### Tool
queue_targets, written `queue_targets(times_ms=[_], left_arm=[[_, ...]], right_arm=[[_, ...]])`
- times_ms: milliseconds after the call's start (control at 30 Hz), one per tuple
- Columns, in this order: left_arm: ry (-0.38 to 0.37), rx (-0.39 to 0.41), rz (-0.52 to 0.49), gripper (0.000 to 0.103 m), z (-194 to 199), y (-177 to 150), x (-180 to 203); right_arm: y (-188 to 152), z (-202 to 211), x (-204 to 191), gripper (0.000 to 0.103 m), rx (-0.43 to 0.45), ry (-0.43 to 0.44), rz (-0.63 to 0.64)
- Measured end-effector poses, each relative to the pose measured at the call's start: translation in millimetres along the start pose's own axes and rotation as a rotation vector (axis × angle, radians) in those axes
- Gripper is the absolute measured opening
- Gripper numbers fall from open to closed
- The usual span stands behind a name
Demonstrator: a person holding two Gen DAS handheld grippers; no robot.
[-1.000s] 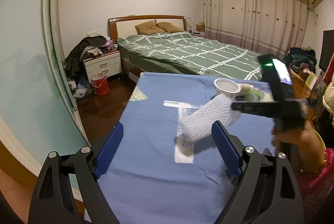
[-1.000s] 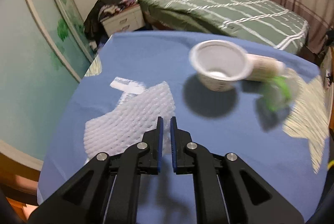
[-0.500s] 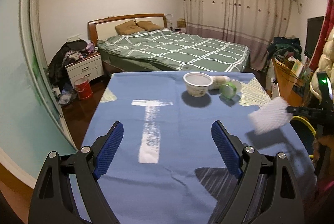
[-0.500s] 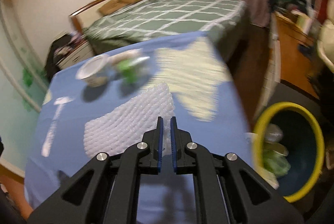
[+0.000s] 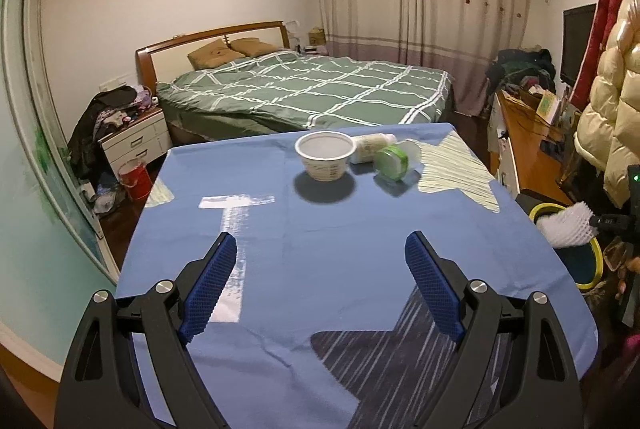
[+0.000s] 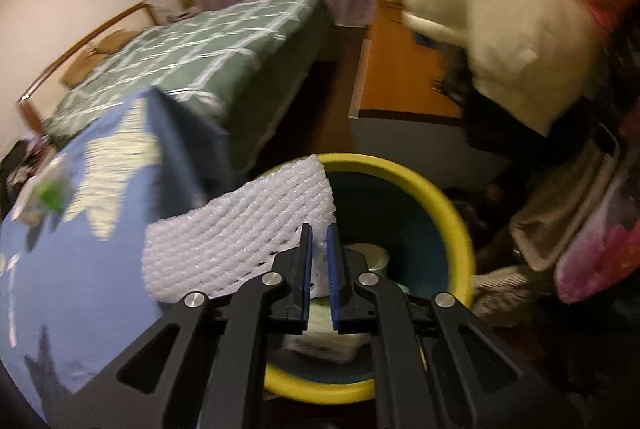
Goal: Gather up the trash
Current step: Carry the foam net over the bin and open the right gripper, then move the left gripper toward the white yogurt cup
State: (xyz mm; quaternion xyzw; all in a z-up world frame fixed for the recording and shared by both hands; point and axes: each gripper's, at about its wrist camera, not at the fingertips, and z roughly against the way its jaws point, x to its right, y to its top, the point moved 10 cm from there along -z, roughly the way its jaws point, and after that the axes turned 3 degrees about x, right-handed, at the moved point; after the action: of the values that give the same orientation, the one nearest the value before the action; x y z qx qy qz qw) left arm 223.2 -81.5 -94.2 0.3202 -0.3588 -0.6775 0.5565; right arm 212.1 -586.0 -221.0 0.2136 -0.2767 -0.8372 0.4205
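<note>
Partly blurred | right hand-held gripper (image 6: pixel 318 261) pinches foam net (image 6: pixel 240 233) over yellow-rimmed bin (image 6: pixel 452 213), contents unclear | left hand-held gripper (image 5: pixel 320 293) wide, empty

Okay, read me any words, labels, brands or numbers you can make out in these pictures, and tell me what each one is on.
None can be read.
White cup: dark printing low on its side, too small to read.
Green-lidded container: no legible label.
Box on the far nightstand: markings too small.
Packaging on the desk: print too small.
Wrappers inside the yellow-rimmed bin: blurred.
Foam net in the right gripper: no text.
</note>
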Motion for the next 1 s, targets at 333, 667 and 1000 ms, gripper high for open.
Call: queue_targets(times_ms=[333, 667, 1000], left_arm=[[-0.027, -0.019, -0.035, 0.085, -9.3, 1.7, 22.7], [-0.055, -0.067, -0.031, 0.085, -71.2, 18.3, 30.1], [-0.032, -0.150, -0.043, 0.085, -178.7, 38.7, 30.3]], right_arm=[[-6.0, -25.3, 37.8, 0.048, -0.021, -0.101, 0.027], [3.3, -17.2, 2.4, 0.048, 0.025, -0.024, 0.053], [14.0, -4.8, -45.5, 0.048, 0.053, 0.064, 0.078]])
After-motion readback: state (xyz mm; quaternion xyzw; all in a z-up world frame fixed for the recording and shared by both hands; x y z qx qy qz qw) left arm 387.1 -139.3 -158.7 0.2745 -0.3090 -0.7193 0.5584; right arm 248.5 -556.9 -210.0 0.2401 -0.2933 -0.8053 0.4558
